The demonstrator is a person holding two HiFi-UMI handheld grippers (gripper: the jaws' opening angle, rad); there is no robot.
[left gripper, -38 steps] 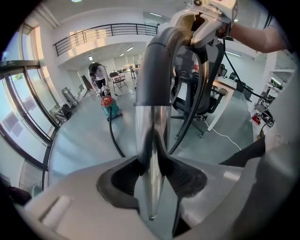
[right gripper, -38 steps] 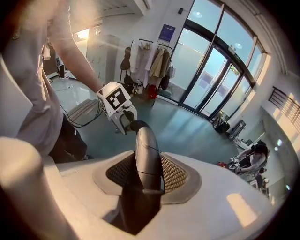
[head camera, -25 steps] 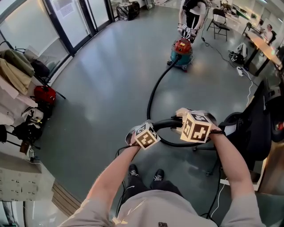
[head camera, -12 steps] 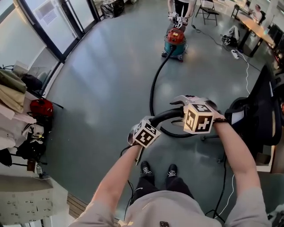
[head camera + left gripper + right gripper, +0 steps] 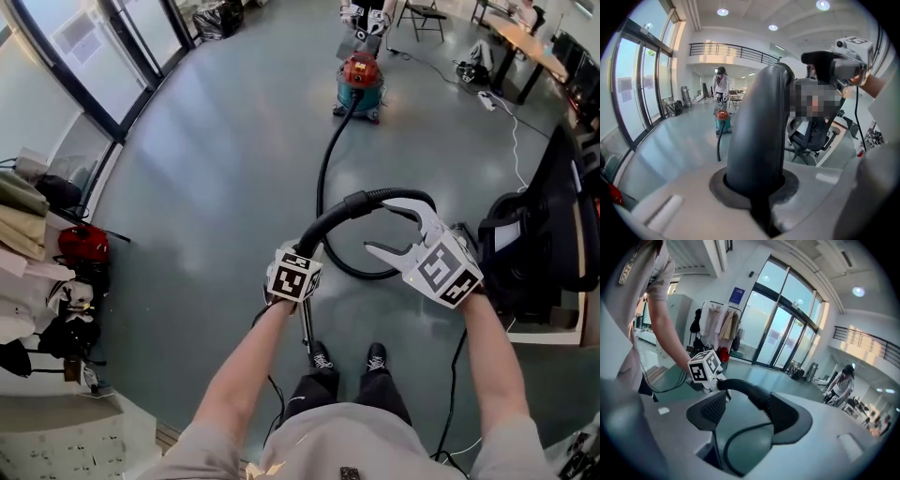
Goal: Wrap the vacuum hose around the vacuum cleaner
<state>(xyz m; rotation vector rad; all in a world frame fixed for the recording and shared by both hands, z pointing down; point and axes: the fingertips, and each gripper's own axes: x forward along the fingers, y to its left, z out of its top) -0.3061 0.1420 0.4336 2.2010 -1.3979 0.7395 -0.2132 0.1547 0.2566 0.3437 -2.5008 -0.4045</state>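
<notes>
Hose [image 5: 328,225] clamped in left gripper [image 5: 293,277]. Right gripper [image 5: 377,225] jaws apart, just opened, hose seemingly against one jaw, unpinched. We should regrip further along, keeping loop slack.

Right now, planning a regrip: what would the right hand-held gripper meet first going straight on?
Probably the vacuum hose: it arches across between the jaws of the right hand-held gripper, and those jaws have just been opening.

The black vacuum hose [image 5: 320,187] runs from the upright red-and-teal vacuum cleaner [image 5: 360,80] across the grey floor [image 5: 216,169], loops, then arches upward.
</notes>
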